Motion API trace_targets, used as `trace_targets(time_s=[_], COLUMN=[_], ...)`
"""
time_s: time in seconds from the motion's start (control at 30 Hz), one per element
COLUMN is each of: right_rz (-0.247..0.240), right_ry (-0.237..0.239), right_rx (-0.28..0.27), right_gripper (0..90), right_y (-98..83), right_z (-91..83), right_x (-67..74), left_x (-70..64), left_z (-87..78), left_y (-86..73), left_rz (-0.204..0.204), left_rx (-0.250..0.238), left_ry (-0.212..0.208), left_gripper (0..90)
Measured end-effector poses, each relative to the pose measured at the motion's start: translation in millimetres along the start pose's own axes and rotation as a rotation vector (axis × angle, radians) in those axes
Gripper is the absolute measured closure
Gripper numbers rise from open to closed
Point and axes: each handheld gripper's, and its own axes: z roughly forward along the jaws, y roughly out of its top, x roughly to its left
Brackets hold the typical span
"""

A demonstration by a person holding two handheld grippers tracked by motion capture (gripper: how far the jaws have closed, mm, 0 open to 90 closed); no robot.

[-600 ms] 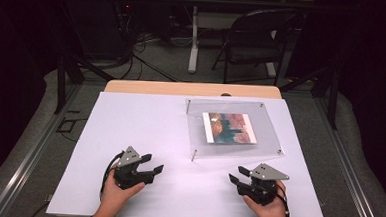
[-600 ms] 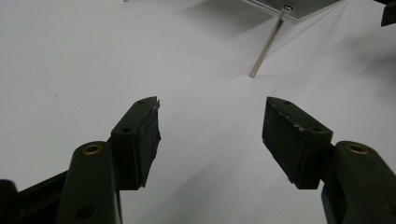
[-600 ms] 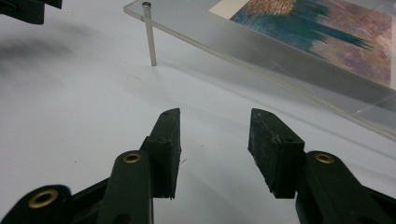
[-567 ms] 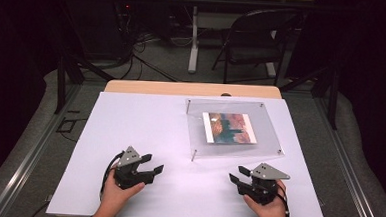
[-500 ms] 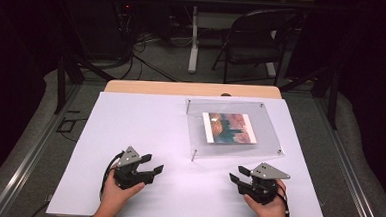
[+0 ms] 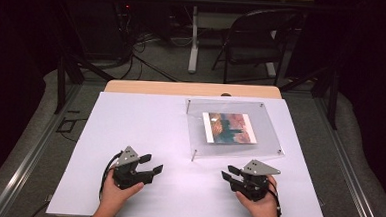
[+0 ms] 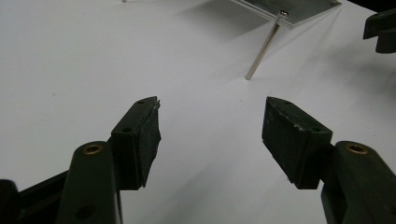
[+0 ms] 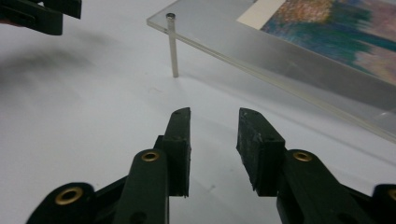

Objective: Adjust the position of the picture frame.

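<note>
A clear acrylic frame holding a colourful picture stands on thin metal pins at the right middle of the white table. My left gripper rests at the near left, open, with nothing between its jaws and pointing right toward the frame. My right gripper sits near the front right, open and empty, just in front of the frame's near edge. In the left gripper view the jaws face a pin. The right gripper view's jaws face the plate and its corner pin.
A bare wooden strip runs along the table's far edge. Behind it stand a black folding chair and a desk leg, with cables on the floor. Metal rails flank the table.
</note>
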Motion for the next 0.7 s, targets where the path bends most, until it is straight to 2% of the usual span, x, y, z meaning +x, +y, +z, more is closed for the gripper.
trace_targets(time_s=[0.17, 0.3, 0.47, 0.53, 0.63, 0.7], right_rz=[0.026, 0.015, 0.035, 0.028, 0.001, -0.001], right_ry=[0.034, 0.046, 0.071, 0.082, 0.079, 0.075], right_rx=[0.019, 0.027, 0.048, 0.057, 0.074, 0.084], right_gripper=[67.2, 67.9, 68.9, 70.2, 73.6, 74.7], right_y=[6.1, 11.4, 16.1, 18.0, 21.2, 23.2], right_z=[19.3, 36.7, 59.2, 67.0, 75.6, 79.3], right_x=[3.4, 7.1, 12.2, 15.7, 20.7, 22.2], left_x=[0.3, 1.2, 2.6, 3.0, 2.9, 2.9], left_z=[-0.5, -1.1, -1.6, -1.3, -0.9, -0.9], left_y=[0.1, -0.5, -0.9, -1.2, -1.5, -1.5], left_rz=[-0.002, -0.01, -0.021, -0.024, -0.029, -0.028], left_rx=[-0.004, -0.005, 0.0, -0.002, -0.002, -0.002], left_ry=[0.0, -0.002, 0.001, 0.0, 0.0, -0.001], left_gripper=[36.9, 36.9, 36.8, 36.8, 36.8, 36.8])
